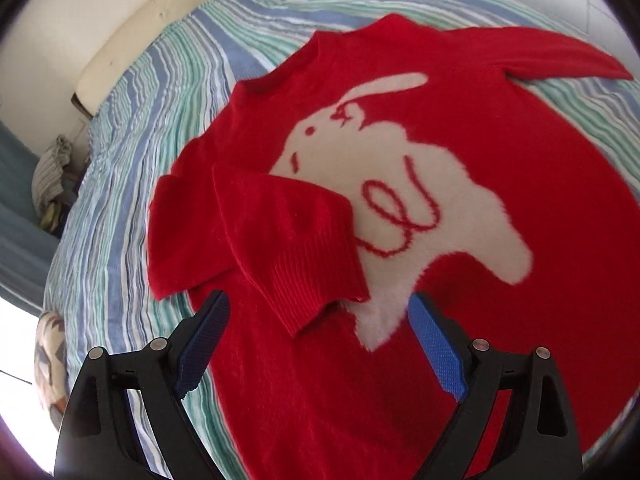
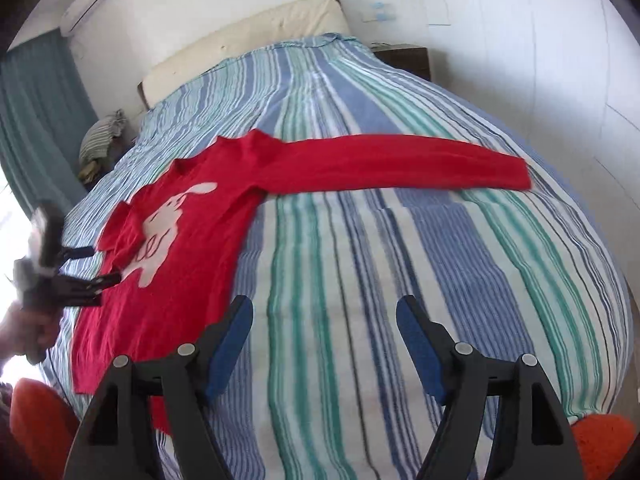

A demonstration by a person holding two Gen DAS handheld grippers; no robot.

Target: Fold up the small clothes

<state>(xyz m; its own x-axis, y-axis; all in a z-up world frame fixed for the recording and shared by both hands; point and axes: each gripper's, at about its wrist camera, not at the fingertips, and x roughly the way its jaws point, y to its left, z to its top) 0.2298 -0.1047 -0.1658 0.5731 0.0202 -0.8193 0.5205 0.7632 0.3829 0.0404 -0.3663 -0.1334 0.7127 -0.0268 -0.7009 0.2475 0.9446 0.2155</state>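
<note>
A red sweater (image 1: 460,240) with a white rabbit design lies flat on the striped bedspread (image 1: 132,184). Its left sleeve (image 1: 288,240) is folded in over the chest, cuff near the rabbit. My left gripper (image 1: 320,312) is open and empty just in front of that cuff. In the right wrist view the sweater (image 2: 200,240) lies to the left, its other sleeve (image 2: 400,164) stretched straight out to the right. My right gripper (image 2: 324,320) is open and empty above bare bedspread (image 2: 360,260), beside the sweater's hem. The left gripper (image 2: 104,268) shows there at the sweater's left edge.
A cream headboard (image 2: 248,36) and a dark nightstand (image 2: 404,58) stand at the far end of the bed. A striped bundle of cloth (image 2: 100,136) lies by the teal curtain (image 2: 36,112) on the left. Orange cushions (image 2: 600,436) sit at the near corners.
</note>
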